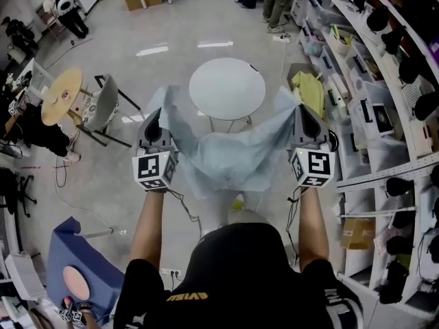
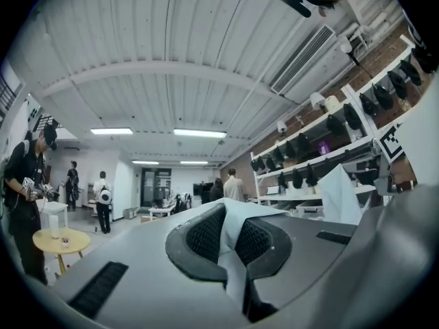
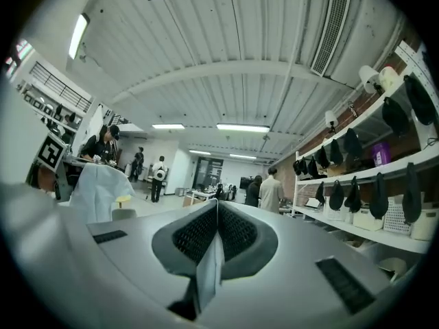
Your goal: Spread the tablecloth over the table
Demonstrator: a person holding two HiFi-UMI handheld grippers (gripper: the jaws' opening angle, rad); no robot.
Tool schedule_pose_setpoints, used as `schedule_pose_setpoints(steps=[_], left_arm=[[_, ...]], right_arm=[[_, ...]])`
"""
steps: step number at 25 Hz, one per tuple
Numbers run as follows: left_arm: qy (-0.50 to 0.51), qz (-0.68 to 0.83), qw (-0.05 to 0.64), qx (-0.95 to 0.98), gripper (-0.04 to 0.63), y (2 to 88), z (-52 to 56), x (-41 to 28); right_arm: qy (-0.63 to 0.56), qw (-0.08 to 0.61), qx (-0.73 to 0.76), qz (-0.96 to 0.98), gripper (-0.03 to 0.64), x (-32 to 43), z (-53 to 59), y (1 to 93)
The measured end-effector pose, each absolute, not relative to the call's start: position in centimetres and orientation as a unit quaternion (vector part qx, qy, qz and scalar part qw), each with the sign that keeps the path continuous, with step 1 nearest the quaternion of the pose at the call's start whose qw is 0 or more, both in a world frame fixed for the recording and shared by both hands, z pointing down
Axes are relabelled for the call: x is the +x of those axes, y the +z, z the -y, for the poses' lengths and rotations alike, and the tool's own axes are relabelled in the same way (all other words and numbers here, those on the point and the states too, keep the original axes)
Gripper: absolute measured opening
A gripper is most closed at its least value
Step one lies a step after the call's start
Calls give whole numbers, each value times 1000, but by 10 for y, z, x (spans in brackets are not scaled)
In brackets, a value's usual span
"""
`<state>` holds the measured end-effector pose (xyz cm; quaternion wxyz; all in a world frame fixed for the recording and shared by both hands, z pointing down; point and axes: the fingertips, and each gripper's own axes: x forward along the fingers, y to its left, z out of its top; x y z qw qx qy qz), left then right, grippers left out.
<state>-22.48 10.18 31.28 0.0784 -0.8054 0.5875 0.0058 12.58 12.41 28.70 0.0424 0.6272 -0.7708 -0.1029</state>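
While both my claws are clamped on it, the thin pale blue-grey fabric tablecloth (image 1: 226, 153) hangs in the air between them, sagging in a deep belly on my side of the round white table (image 1: 227, 88) at twelve o'clock

- Left claw (image 1: 152, 115) at ten o'clock, right claw (image 1: 303, 112) at two o'clock, well apart, each shut on a pinch of the cloth's top edge
- None of the cloth on the tabletop yet, as I judge it

Handling, my guess: light and quite limp, no stiffness to carry it across. It should billow if swung and slide easily on a smooth top. Best held as now, at the edge near two corners, hands wide so the span stays taut. The bite is thin, so a snag could pull it free

Views:
- Head view alone gives the table, the sag and how far the cloth hangs down
- The gripper views alone give the grip: a fold of fabric pressed between the ribbed black pads, a strip trailing back toward the camera. Each also catches the cloth's other held corner as a pale peak off to the side. Neither shows the table
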Motion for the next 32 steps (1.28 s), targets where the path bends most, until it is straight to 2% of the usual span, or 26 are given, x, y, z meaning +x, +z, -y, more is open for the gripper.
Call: schedule_pose_setpoints(steps=[6,11,20,32], left_arm=[[6,-620,65,-782,18,311,-37,-239],[-9,-631,60,-774,18,311,6,-223],[-15,-637,58,-769,18,309,58,-196],[-38,-647,50,-760,18,331,148,-242]], right_arm=[[-108,41,646,754,3,176,-66,286],[-97,39,667,737,3,236,-24,291],[-120,56,654,745,3,250,51,291],[-120,79,693,707,3,269,146,306]])
